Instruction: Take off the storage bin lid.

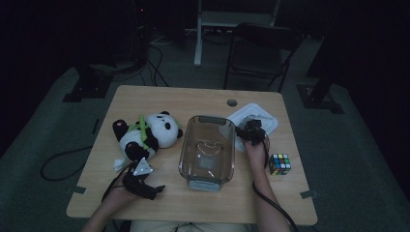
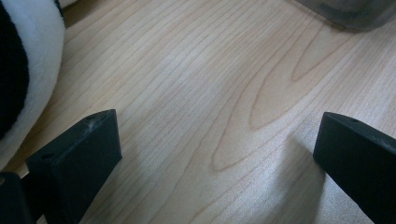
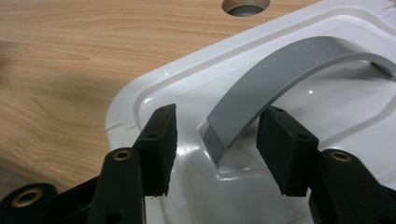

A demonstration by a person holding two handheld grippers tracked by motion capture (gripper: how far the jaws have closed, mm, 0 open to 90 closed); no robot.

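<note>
A white plastic lid (image 1: 265, 116) lies flat at the table's back right, with a curved grey handle (image 3: 280, 65) arching over its top (image 3: 187, 79). My right gripper (image 3: 219, 116) stands over the lid's near end (image 1: 251, 130), open, its jaws on either side of the handle's foot with a gap on each side. A clear plastic bin (image 1: 208, 152) sits in the middle of the table. A plush panda (image 1: 150, 133) lies to the bin's left. My left gripper (image 1: 151, 188) rests near the front edge below the panda, open wide (image 2: 218, 122) over bare wood.
A Rubik's cube (image 1: 280, 164) sits on the table to the right of my right hand. A round cable hole (image 1: 232, 102) is in the tabletop behind the bin. The panda's fur (image 2: 23, 70) and the bin's corner (image 2: 350, 11) border the left gripper view.
</note>
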